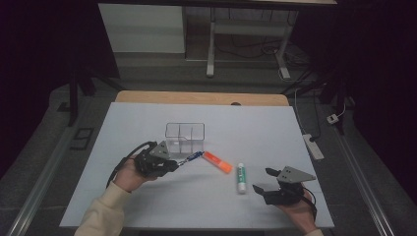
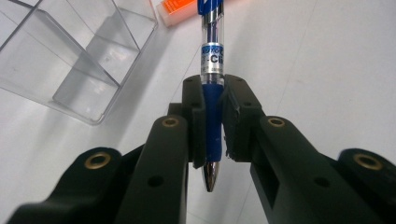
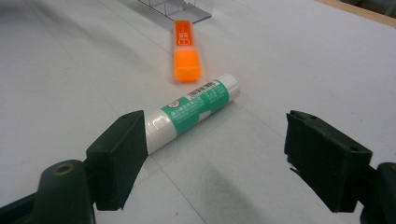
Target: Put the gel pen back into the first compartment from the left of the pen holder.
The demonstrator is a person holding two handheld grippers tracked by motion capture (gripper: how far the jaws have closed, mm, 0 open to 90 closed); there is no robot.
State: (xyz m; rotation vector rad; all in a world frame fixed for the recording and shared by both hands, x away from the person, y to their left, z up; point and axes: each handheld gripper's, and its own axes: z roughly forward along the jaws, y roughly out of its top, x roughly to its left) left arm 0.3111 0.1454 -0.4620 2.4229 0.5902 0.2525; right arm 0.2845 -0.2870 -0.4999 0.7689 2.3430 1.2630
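Pinching the blue pen (image 2: pixel 212 100) by its rubber grip, my left gripper (image 2: pixel 213 122) has both pads pressed against the barrel, with the silver tip pointing back toward the camera and the clear printed part of the barrel running forward past the jaws. On the high view I see that pen (image 1: pixel 192 158) held off the white table (image 1: pixel 123 128), just in front of the clear organizer box (image 1: pixel 185 135), its far end reaching toward the box's near right corner. The left gripper (image 1: pixel 173 164) sits at the box's near left side, cable trailing back over my left hand (image 1: pixel 129 176). The box has inner dividers that split it into compartments (image 2: pixel 74 60). Just past the pen's far end, to the right of the box, lies an orange marker (image 1: pixel 217 162), flat on the table and angled away from the box. Farther right of the box, a green-and-white glue stick (image 1: pixel 241 178) lies flat, apart from the marker. My right gripper (image 1: pixel 260 181) is the thing farthest from the box, its jaws spread wide and gripping nothing; the glue stick (image 3: pixel 191 112) lies just ahead of them, one end hidden behind a jaw.
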